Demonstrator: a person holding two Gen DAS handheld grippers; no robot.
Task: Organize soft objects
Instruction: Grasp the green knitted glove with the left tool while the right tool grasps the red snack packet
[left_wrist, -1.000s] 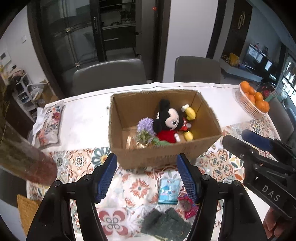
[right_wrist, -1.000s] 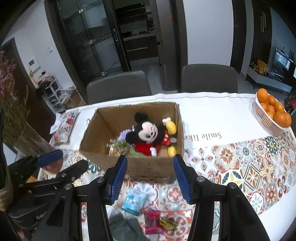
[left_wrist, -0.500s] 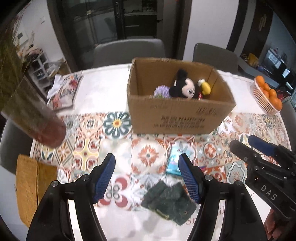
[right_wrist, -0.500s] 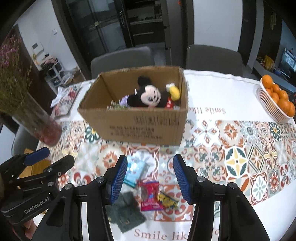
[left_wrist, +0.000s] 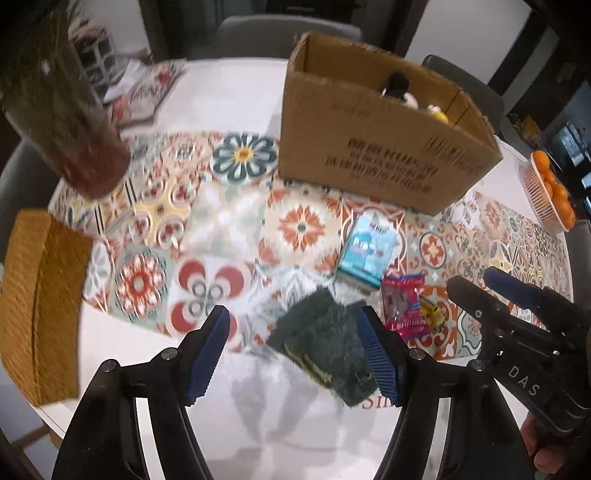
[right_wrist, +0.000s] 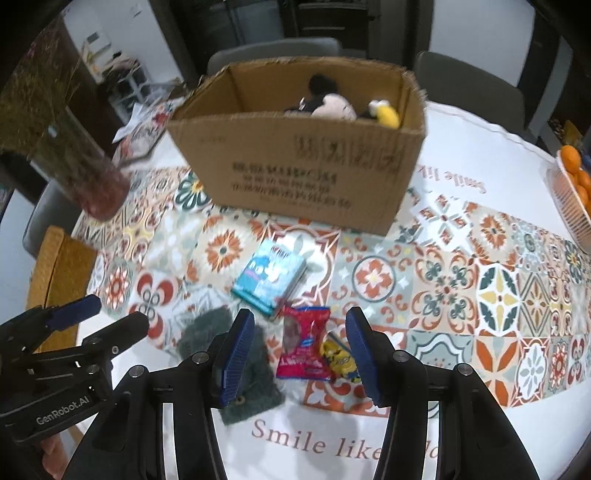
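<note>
A dark green knitted item (left_wrist: 325, 343) lies on the table near its front edge; it also shows in the right wrist view (right_wrist: 236, 365). My left gripper (left_wrist: 295, 354) is open just above it, fingers on either side. My right gripper (right_wrist: 299, 358) is open above a red snack packet (right_wrist: 301, 347) and a small yellow figure (right_wrist: 341, 360). A light blue packet (right_wrist: 269, 280) lies behind them. The cardboard box (right_wrist: 299, 155) holds a Mickey Mouse plush (right_wrist: 328, 103).
A glass vase with dried flowers (right_wrist: 74, 162) stands at the left. A basket of oranges (right_wrist: 572, 192) sits at the right edge. A woven yellow mat (left_wrist: 33, 302) lies at the left. Chairs stand behind the table.
Both grippers have drawn back from the box and dropped toward the items on the table's front. Both stay open.
</note>
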